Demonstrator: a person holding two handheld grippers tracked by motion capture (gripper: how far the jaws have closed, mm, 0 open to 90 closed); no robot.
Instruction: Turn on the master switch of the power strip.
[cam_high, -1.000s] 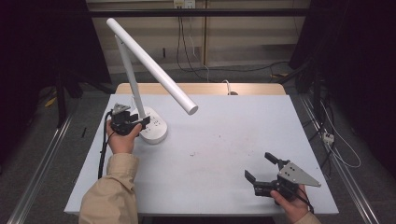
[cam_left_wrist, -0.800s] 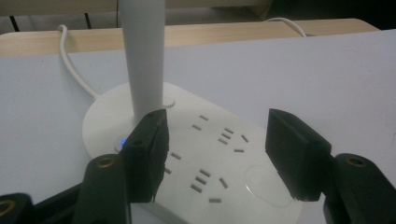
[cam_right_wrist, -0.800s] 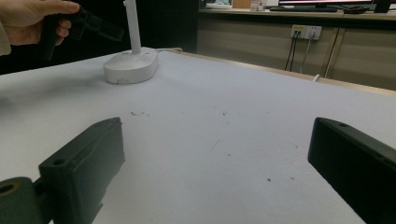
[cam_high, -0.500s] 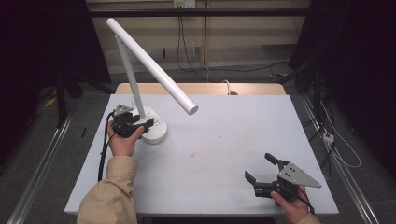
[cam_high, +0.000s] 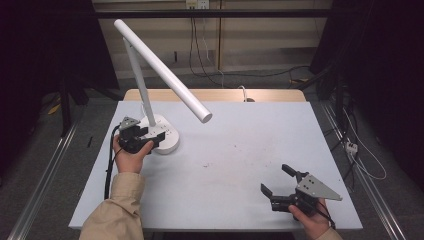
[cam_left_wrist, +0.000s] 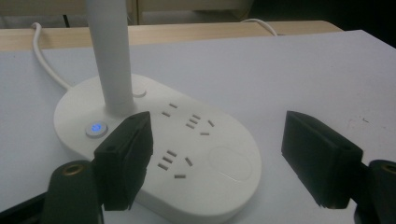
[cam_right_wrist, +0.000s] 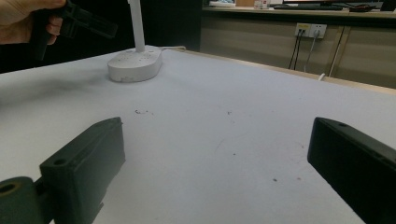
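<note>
Left gripper (cam_high: 152, 140) hovers over the lamp base (cam_left_wrist: 154, 154), jaws spread wide; right gripper (cam_high: 280, 182) waits well apart, jaws spread.

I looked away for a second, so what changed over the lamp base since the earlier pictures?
Very little: the left tool crept slightly farther over the lamp base, jaws open, gripping nothing. The right tool stayed open near the table's front edge; the lamp itself did not move.

Right of the white oval lamp base (cam_high: 161, 134), the pale grey desk (cam_high: 240, 150) lies bare for passage. The lamp's slanted white tube head (cam_high: 165, 70) overhangs it; its upright white stem (cam_left_wrist: 110, 56) blocks the base's rear.
</note>
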